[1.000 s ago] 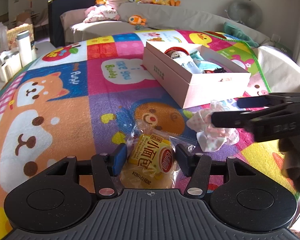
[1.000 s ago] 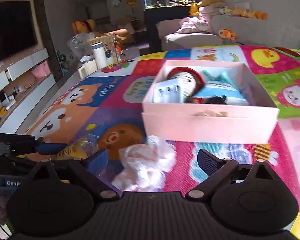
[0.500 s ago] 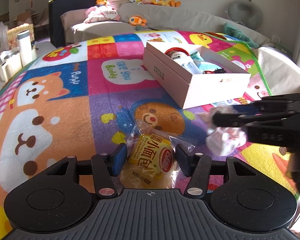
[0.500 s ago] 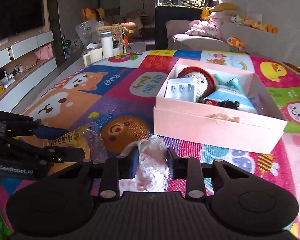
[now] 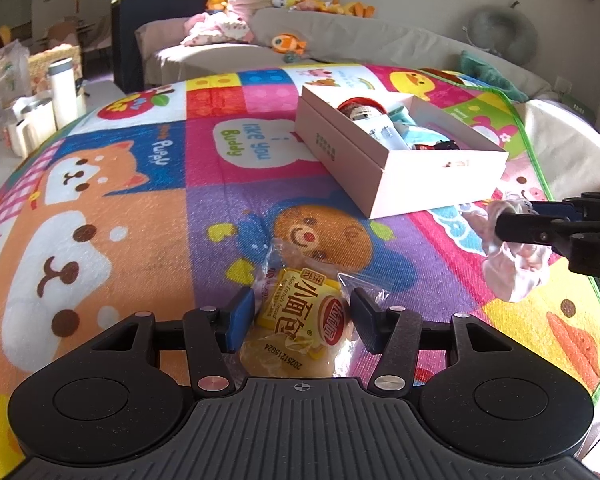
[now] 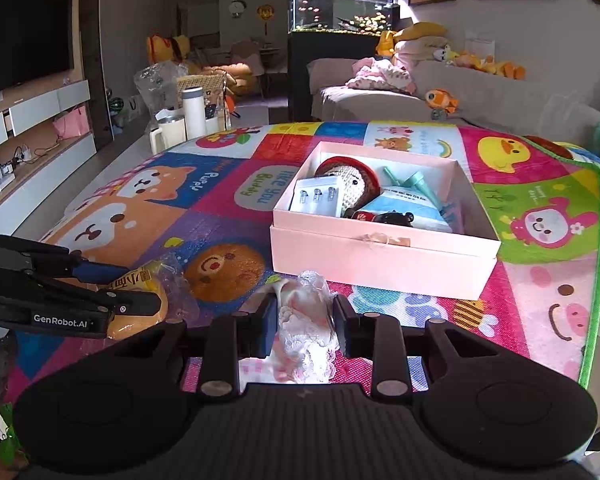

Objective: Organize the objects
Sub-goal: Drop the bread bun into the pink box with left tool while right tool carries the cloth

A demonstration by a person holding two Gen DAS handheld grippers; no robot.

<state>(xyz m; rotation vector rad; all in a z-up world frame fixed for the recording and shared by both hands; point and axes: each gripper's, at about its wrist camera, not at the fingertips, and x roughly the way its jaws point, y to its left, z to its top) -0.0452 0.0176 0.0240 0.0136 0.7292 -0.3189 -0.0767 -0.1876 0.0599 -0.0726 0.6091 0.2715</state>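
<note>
A bread packet (image 5: 300, 316) with a yellow label lies on the colourful play mat (image 5: 140, 220), and my left gripper (image 5: 302, 304) is shut on it, one pad against each side. In the right wrist view the same left gripper (image 6: 140, 288) holds the bread packet (image 6: 140, 280) low at the left. My right gripper (image 6: 305, 312) is shut on a crumpled pink-and-white lacy cloth (image 6: 304, 344), held just above the mat in front of the open pink box (image 6: 380, 256). From the left wrist view, the right gripper (image 5: 512, 218) and cloth (image 5: 516, 272) hang right of the box (image 5: 432, 184).
The box holds a crochet doll (image 6: 348, 180), a white pack (image 6: 318, 196) and a blue packet (image 6: 408, 200). A thermos and cups (image 6: 180, 120) stand past the mat's far left corner. A sofa with plush toys (image 6: 440, 96) runs behind. The mat's right edge (image 6: 596, 280) drops off.
My right gripper closed on the lacy cloth and lifted it off the mat, moving it right and towards the box. The left gripper stayed on the bread packet.
</note>
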